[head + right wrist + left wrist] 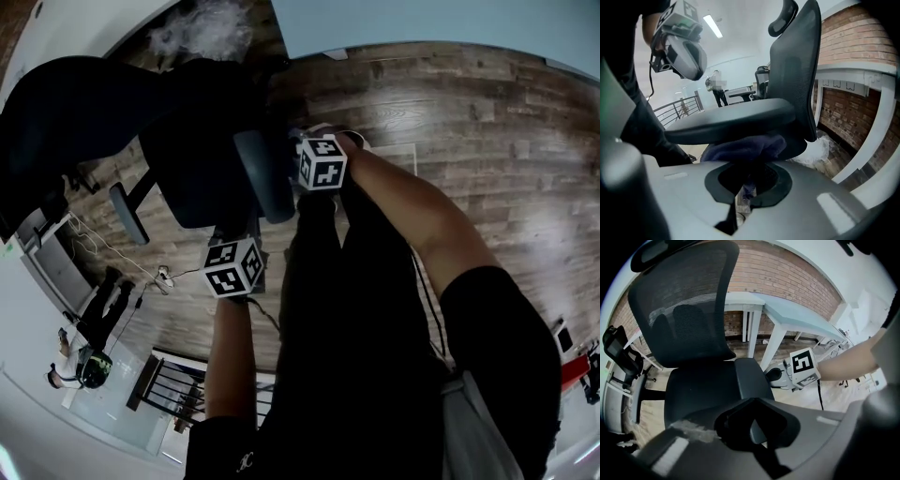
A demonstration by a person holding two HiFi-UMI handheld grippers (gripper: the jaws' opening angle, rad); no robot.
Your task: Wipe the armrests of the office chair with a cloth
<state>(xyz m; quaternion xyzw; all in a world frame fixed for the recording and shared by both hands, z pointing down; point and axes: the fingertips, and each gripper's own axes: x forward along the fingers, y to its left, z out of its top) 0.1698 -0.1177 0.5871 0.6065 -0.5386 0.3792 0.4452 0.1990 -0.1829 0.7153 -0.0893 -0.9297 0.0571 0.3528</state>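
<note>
A black mesh office chair point(122, 112) stands at the upper left of the head view. Its near armrest pad point(265, 173) is blue-grey; the far armrest point(128, 214) shows beyond the seat. My right gripper point(314, 171) is at that near pad's right side, shut on a dark blue cloth point(745, 147). In the right gripper view the cloth is pressed up under the pad point(731, 119), just ahead of the right gripper point(747, 187). My left gripper point(236, 246) is just below the pad's near end. Seen from the left gripper point(752, 427), the pad point(752, 380) lies straight ahead; its jaws are lost in shadow.
A white desk point(797, 319) stands against a brick wall point(787, 273) behind the chair. A second dark chair point(618, 352) is at the left. Wood floor point(469, 112) spreads to the right. A railing point(178, 389) lies below, and a person point(717, 86) stands far off.
</note>
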